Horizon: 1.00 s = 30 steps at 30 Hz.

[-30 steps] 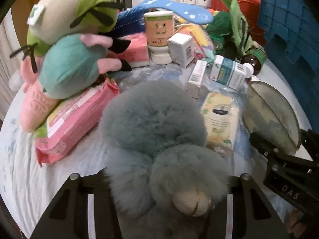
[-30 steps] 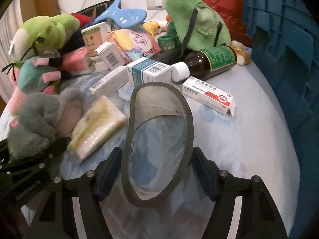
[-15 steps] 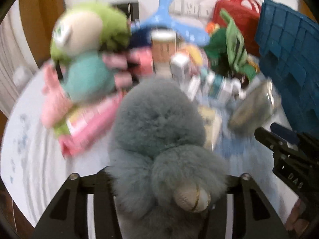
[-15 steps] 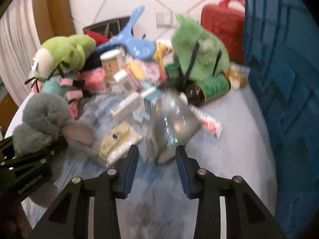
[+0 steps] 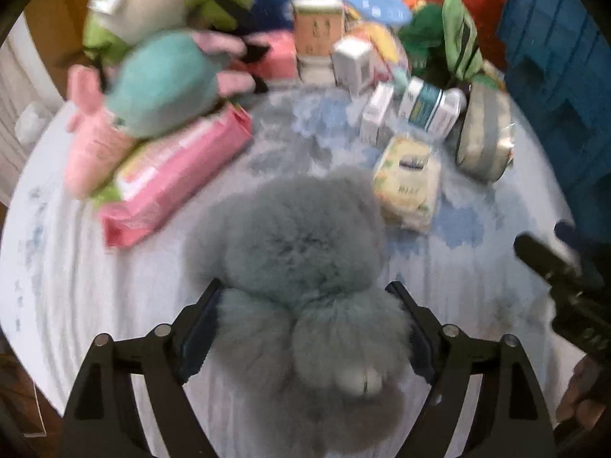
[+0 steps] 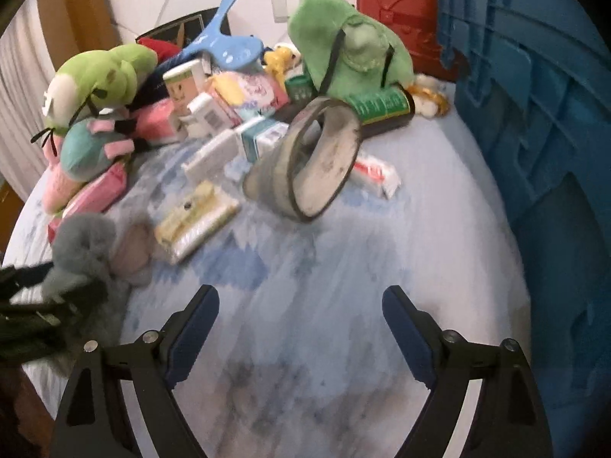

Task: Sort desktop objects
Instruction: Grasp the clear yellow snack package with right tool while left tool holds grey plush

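Observation:
A grey fluffy plush (image 5: 301,252) lies on the pale blue cloth (image 5: 76,286) between the fingers of my left gripper (image 5: 303,290). Its jaws are opening and stand wide at the fur's edges, no longer squeezing it. In the right wrist view the same plush (image 6: 84,244) shows at the left edge. My right gripper (image 6: 299,294) hangs above bare cloth; its jaws are opening, with nothing between them. A clear pouch with grey trim (image 6: 317,164) lies tilted ahead of it, against the medicine boxes (image 6: 263,137). In the left wrist view that pouch (image 5: 485,137) sits at the far right.
A blue crate (image 6: 542,122) walls off the right side, a red case (image 6: 397,11) behind it. Green and teal plush toys (image 5: 160,76), a pink wipes pack (image 5: 172,179), a yellow tissue pack (image 5: 408,179), a brown bottle (image 6: 382,110) and a blue hanger (image 6: 225,42) crowd the back.
The left jaws have spread apart around the grey plush. The right gripper has let go of the clear pouch, which now lies farther off by the boxes, and has drawn back and upward.

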Each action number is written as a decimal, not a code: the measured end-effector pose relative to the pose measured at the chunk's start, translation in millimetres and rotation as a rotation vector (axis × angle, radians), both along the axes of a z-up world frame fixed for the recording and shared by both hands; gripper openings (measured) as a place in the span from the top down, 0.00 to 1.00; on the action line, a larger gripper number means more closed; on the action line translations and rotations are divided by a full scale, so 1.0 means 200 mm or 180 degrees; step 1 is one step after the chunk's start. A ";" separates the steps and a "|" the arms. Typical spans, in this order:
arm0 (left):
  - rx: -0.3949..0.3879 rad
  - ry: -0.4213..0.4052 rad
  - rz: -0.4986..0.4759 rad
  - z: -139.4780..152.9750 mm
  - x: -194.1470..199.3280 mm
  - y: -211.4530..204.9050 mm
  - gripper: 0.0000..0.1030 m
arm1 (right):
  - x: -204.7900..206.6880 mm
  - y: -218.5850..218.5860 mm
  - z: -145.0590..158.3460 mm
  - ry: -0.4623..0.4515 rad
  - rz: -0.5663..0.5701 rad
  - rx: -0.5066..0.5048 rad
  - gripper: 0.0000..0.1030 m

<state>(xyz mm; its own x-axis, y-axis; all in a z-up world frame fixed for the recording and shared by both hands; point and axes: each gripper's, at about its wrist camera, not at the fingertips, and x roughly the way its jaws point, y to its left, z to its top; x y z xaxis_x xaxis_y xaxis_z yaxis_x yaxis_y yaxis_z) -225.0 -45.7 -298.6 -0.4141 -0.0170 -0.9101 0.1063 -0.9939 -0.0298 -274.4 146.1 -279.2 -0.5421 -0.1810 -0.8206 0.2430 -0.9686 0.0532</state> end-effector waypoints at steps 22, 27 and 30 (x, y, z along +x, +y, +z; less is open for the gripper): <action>-0.0125 0.0482 0.0132 -0.02 -0.04 -0.11 0.55 | -0.17 -0.53 -0.12 -0.0127 0.0450 -0.0137 0.81; -0.0167 0.0769 0.0065 0.19 0.00 -0.12 0.55 | -0.05 -0.47 0.05 0.0115 0.0468 -0.0242 0.83; -0.0161 0.0936 0.0015 0.34 0.00 -0.10 0.55 | 0.03 -0.45 0.19 0.0289 0.0450 -0.0283 0.84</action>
